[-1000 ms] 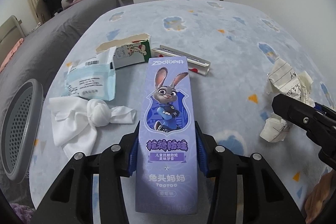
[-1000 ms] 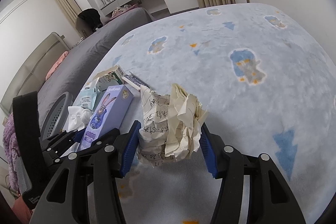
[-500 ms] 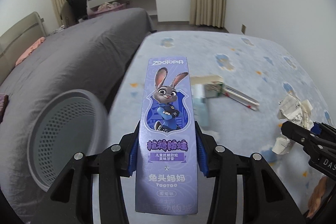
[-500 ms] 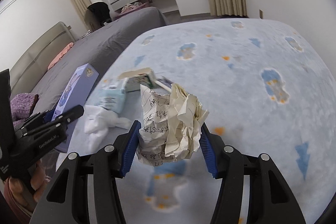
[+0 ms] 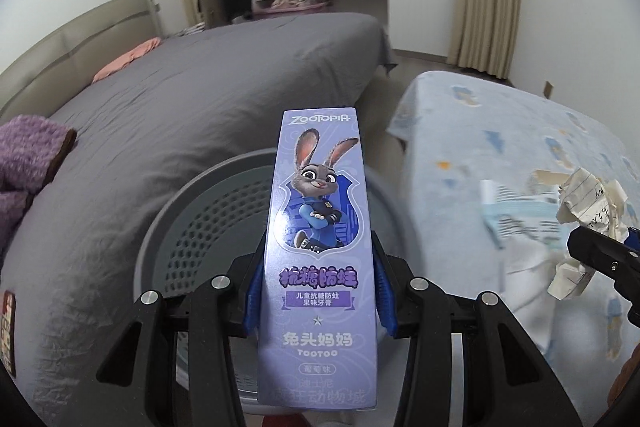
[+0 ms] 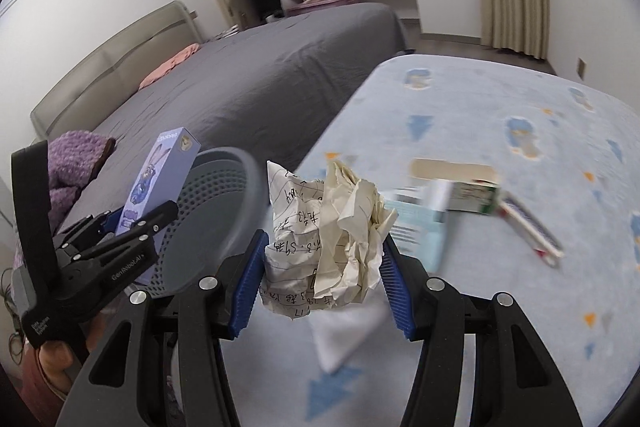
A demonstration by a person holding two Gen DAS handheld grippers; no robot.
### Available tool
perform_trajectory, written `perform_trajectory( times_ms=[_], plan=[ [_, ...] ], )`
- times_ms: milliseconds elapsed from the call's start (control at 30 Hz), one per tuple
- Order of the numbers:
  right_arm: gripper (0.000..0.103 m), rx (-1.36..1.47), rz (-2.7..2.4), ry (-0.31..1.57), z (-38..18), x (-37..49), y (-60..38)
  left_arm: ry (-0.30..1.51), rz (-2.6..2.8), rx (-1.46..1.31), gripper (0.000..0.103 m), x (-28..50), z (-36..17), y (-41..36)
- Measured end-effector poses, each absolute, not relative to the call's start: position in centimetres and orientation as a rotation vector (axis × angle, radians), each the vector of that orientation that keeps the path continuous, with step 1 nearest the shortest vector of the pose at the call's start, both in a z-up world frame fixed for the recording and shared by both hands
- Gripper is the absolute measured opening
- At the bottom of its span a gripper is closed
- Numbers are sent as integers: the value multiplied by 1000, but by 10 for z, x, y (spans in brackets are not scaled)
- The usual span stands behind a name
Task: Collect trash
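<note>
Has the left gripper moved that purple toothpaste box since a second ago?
Yes. The left gripper has carried the purple toothpaste box leftward off the blue patterned mat and now holds it above the grey perforated bin beside the bed.

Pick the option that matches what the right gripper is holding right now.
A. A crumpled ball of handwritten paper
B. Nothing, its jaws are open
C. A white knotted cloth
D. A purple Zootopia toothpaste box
A: the right wrist view shows the right gripper shut on the crumpled paper, its blue pads pressing both sides; the left gripper clamps the purple toothpaste box.
</note>
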State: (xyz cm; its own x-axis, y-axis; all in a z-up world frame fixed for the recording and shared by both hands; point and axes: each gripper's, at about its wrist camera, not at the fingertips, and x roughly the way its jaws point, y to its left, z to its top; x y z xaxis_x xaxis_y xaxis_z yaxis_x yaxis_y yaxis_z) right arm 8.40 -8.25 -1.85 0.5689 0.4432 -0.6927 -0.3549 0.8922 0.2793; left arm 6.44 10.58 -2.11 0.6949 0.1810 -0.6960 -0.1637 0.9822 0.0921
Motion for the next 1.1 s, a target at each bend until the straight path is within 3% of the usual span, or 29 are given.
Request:
perform_trajectory(
  times_ms=[400,867,900,967,1100],
  plan=[
    [54,31,605,887,-36,120,24,834,273,-47,44,66,-43,169],
    [57,-25,654,888,-42,134,63,862,319,-115,45,63,-50,200],
    [60,-27,652,884,-42,133,63,861,324,-117,47,62,-49,201],
    [66,-26,648,878,-40,133,63,855,338,-119,64,61,-48,200],
    [70,-16,642,865,-37,132,60,845,347,-126,67,58,-46,206]
  ],
)
